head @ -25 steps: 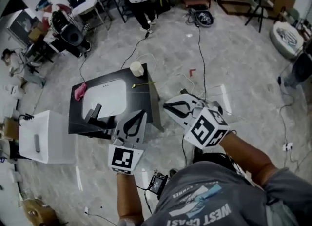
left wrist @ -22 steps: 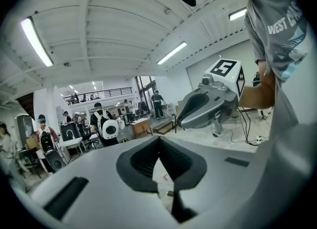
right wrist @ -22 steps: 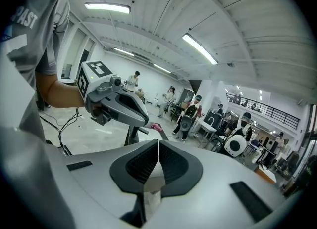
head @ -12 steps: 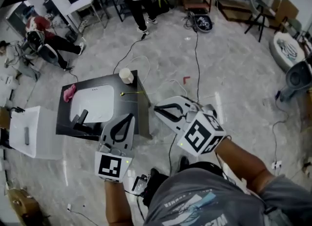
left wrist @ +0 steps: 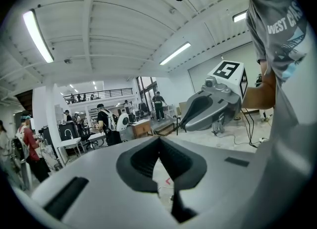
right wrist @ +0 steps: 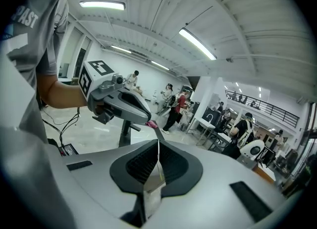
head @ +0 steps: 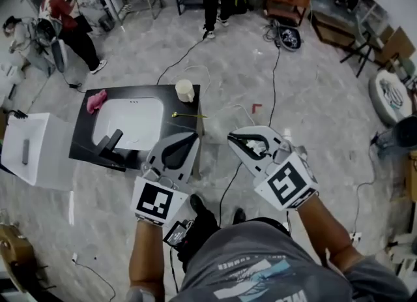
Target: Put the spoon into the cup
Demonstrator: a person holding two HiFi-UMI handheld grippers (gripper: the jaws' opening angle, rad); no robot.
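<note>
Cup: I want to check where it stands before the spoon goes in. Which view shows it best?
The head view: the cup stands upright at the black table's far right corner, with the spoon lying just nearer. Neither gripper view shows the cup.

Bright overhead strip lights [left wrist: 37, 35], fisheye-warped edges

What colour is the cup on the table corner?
The cup is cream-white; the head view shows it best.

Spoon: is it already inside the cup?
No, the spoon lies flat on the black table, apart from the cup.
</note>
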